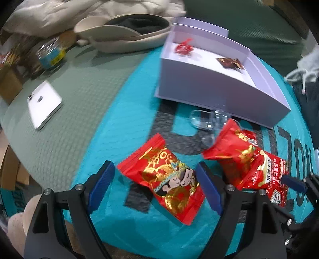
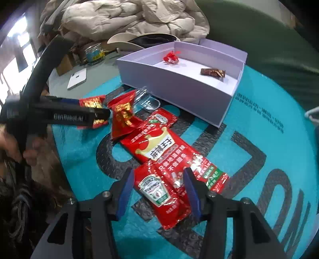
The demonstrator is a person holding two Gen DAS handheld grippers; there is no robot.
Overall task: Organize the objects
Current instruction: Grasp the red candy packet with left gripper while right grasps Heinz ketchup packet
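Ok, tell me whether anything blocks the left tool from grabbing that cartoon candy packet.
Nothing visible does. The left tool is open with the cartoon candy packet lying flat on the teal mat between its fingers. The ketchup packets lie off to the right, outside them.

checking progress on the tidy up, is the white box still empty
No, the white box already holds two things on its floor: a small red wrapped candy near the back and a dark brown packet to its right.

A teal mat [image 2: 249,127] with big dark letters covers the table, with a grey-green mat [image 1: 79,93] beside it. Behind lies a rumpled beige coat [image 2: 127,18] (a puffy one), and bright window light [image 2: 20,35] comes from the far left.
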